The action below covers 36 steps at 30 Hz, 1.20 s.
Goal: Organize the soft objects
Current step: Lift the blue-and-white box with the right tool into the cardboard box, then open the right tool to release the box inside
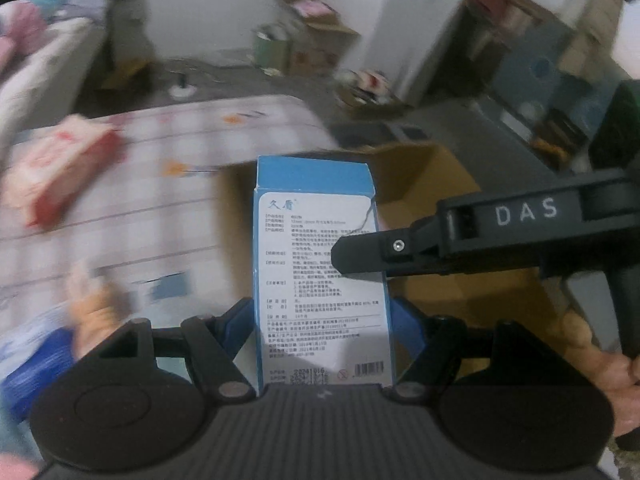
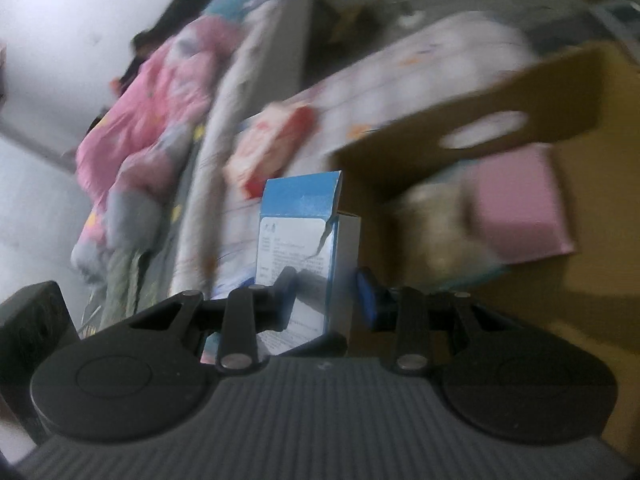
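Note:
A blue and white printed carton [image 1: 320, 248] stands upright between the blue pads of my left gripper [image 1: 322, 320], which is shut on its two narrow sides. My right gripper [image 1: 360, 252] reaches in from the right, one black finger lying across the carton's printed face. In the right wrist view the same carton [image 2: 304, 248], its top flap torn, sits between the fingers of my right gripper [image 2: 326, 292], shut on its front and back. A soft red and pink pack [image 1: 60, 168] lies on the patterned bed cover [image 1: 160, 208]; it shows again as the pack [image 2: 272, 144].
An open cardboard box [image 2: 480, 104] stands just behind the carton and holds a pink box [image 2: 520, 208] and a pale bundle. A pink quilt [image 2: 152, 104] is heaped along the bed. More cartons [image 1: 312, 36] clutter the far wall. A hand [image 1: 608, 368] grips the right handle.

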### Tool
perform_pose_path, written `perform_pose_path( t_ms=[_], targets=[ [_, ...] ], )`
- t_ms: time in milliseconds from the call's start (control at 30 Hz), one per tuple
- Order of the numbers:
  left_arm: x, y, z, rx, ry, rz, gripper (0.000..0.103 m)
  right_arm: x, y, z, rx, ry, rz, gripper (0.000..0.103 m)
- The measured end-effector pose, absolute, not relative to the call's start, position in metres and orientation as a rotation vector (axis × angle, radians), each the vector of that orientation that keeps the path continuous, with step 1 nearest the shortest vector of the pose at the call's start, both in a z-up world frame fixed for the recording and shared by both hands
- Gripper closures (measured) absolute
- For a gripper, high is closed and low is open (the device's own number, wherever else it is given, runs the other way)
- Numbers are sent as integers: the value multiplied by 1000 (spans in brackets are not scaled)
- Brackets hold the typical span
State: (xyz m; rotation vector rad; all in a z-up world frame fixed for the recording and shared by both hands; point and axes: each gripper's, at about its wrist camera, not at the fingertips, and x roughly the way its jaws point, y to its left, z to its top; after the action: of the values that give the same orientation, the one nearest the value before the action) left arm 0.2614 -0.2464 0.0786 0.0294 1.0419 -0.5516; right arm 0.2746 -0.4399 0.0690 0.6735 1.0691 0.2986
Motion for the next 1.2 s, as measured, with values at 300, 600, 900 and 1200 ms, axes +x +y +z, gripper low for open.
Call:
perform_pose_path(
  t_ms=[300, 600, 900, 1200],
  targets=[
    [304, -332, 23, 17, 1147, -631, 28, 303, -517, 17, 679, 1093, 134, 73],
    [325, -377, -5, 32, 1181, -640, 25, 331, -544, -6, 515, 1046, 39, 90],
    [309, -362, 24, 60, 1112, -625, 24, 308, -550, 13, 497, 986, 30, 87],
    [297, -308, 57, 84, 1060, -536, 24, 276, -558, 20, 540, 969, -2, 86]
  ],
)
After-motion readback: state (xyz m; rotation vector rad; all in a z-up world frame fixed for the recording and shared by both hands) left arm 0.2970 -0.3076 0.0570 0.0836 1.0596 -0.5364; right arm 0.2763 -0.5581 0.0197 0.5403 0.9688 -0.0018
